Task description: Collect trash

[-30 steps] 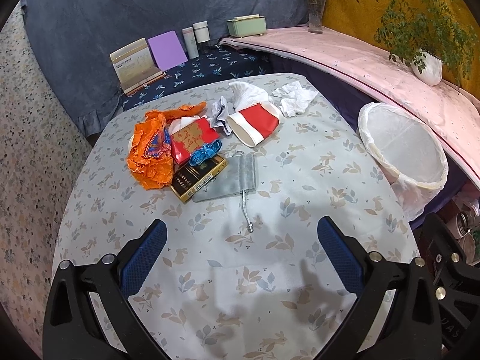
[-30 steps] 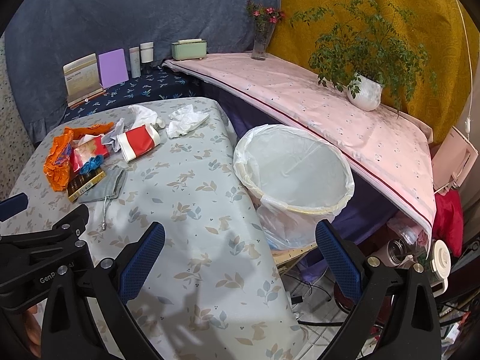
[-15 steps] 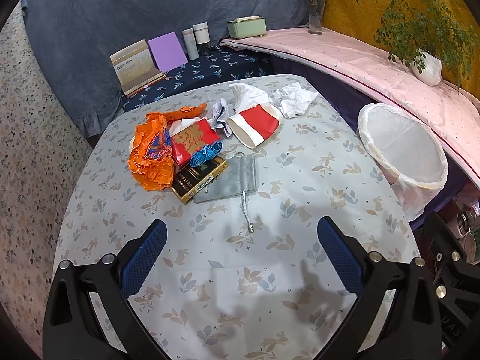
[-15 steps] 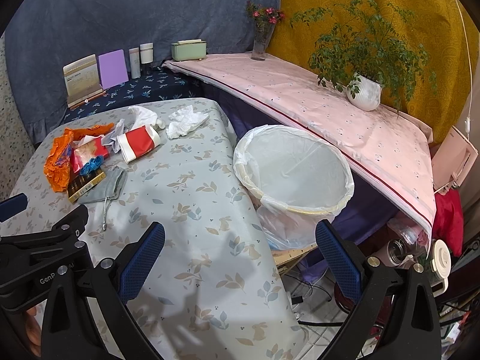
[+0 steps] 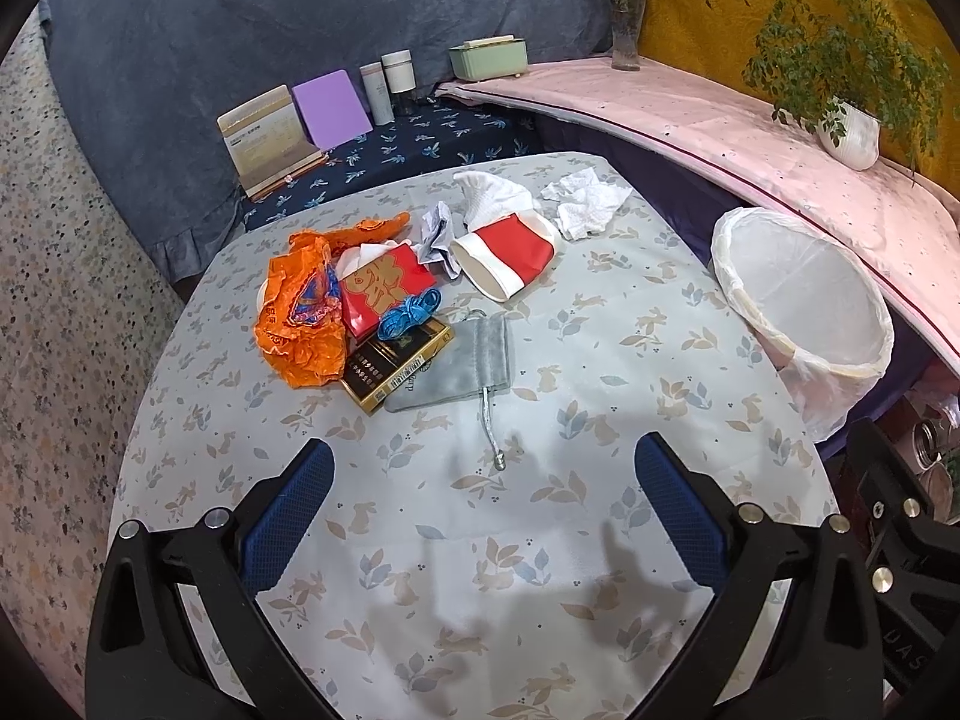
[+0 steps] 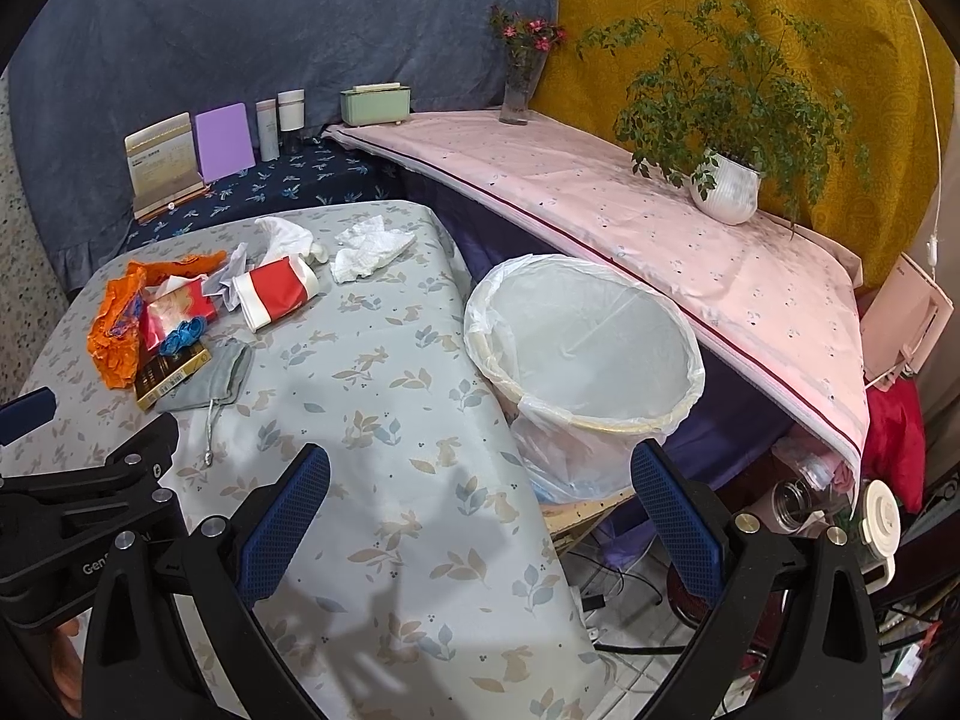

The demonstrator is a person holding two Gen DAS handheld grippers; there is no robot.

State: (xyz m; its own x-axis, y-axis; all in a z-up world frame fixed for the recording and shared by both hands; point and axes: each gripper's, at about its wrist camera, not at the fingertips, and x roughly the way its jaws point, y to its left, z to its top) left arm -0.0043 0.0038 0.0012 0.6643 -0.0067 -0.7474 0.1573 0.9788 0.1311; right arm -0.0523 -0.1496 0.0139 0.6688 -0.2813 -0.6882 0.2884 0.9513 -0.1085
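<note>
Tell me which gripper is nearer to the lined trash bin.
Right. The right gripper hovers open at the table's edge with the trash bin just ahead of its fingers. The left gripper is over the table's middle, with the bin off to its right.

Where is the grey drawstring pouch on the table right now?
In the left wrist view the grey drawstring pouch lies near the table's middle, partly over the black and gold box, below the red and white paper cup.

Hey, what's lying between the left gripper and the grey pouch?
Only the pouch's silver drawstring on bare tablecloth, between the left gripper and grey pouch, seen in the left wrist view.
</note>
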